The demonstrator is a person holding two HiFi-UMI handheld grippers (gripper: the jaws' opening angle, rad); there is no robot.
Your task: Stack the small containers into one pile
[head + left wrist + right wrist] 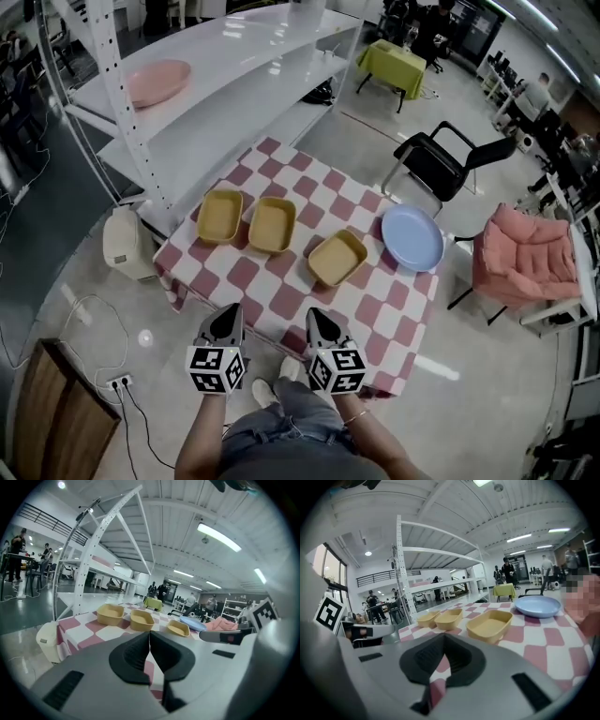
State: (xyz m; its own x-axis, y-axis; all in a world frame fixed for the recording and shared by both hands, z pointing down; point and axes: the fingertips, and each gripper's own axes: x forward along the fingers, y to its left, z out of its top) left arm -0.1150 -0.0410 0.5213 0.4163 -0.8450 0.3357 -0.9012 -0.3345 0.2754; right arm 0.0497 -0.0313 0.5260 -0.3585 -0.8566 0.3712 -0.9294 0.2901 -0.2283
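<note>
Three shallow yellow containers lie apart on the red-and-white checked table (281,291): the left one (219,217), the middle one (272,225) and the right one (337,258), which is turned at an angle. Both grippers hover over the table's near edge, short of the containers. My left gripper (228,321) is shut on nothing, and my right gripper (323,324) is likewise shut and empty. The left gripper view shows its jaws (149,641) pressed together with the containers (141,619) beyond. The right gripper view looks past its closed jaws (443,643) at the nearest container (490,625).
A light blue plate (412,237) rests at the table's right end. A white shelving rack (234,66) holding a pink dish (157,82) stands behind the table. A beige bin (127,244) sits on the floor at left; a black chair (450,159) and pink armchair (530,258) stand right.
</note>
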